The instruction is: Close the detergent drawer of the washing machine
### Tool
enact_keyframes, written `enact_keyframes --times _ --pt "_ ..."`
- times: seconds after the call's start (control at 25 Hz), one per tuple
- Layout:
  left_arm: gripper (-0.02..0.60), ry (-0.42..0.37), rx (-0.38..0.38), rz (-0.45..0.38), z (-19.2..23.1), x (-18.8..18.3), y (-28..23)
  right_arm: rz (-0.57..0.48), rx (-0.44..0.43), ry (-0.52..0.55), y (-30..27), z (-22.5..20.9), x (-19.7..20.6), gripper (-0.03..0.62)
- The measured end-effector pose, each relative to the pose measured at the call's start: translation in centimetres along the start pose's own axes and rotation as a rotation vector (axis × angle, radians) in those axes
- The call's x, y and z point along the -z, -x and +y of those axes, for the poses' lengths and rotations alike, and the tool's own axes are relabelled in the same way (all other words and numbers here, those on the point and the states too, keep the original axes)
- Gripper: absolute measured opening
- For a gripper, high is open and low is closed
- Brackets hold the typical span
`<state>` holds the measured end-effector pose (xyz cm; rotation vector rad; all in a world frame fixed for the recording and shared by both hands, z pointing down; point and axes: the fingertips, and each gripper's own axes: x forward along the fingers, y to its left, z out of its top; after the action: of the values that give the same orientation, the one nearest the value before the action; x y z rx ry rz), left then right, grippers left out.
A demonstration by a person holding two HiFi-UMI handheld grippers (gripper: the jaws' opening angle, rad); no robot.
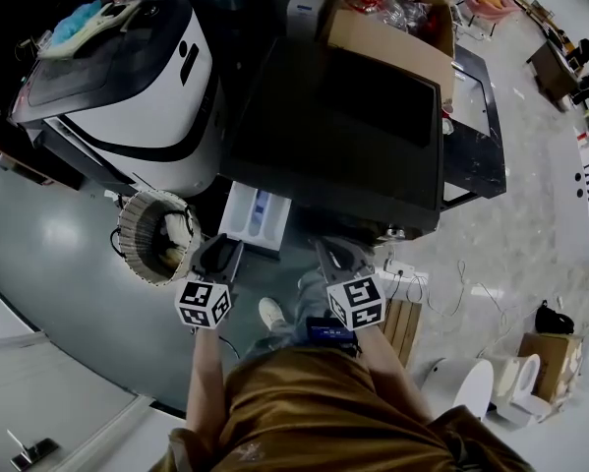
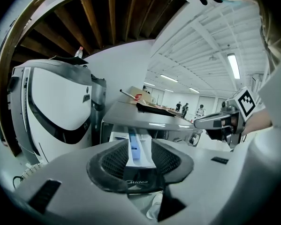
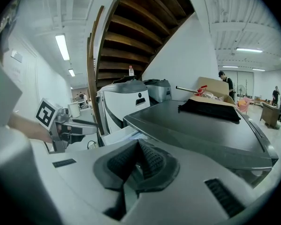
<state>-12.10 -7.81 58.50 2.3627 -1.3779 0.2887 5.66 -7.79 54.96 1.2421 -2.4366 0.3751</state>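
The dark-topped washing machine has its white detergent drawer pulled out at the front left. My left gripper is right in front of the drawer. In the left gripper view the drawer, with its blue insert, lies in the gap between the open jaws of that gripper, and the pads do not press on it. My right gripper hovers near the machine's front edge, right of the drawer. In the right gripper view that gripper has its pads meeting at the tip, with nothing held.
A white-and-black appliance stands to the left of the washer. A round wicker basket is on the floor below it. A cardboard box sits on the washer's far edge. A power strip and a wooden pallet lie at the right.
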Motion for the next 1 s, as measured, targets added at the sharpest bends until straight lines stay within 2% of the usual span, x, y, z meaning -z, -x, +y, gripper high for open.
enact_keyframes --times 0.48,1.0 --pt "0.162 -0.006 -0.015 0.072 -0.2 3.2 -0.3 0.036 -0.023 0.005 -0.2 0.1 1.1 0.012" --pt "0.184 -0.045 -0.038 0.111 -0.2 4.7 0.0 0.053 -0.035 0.019 -0.4 0.4 1.6 0.012"
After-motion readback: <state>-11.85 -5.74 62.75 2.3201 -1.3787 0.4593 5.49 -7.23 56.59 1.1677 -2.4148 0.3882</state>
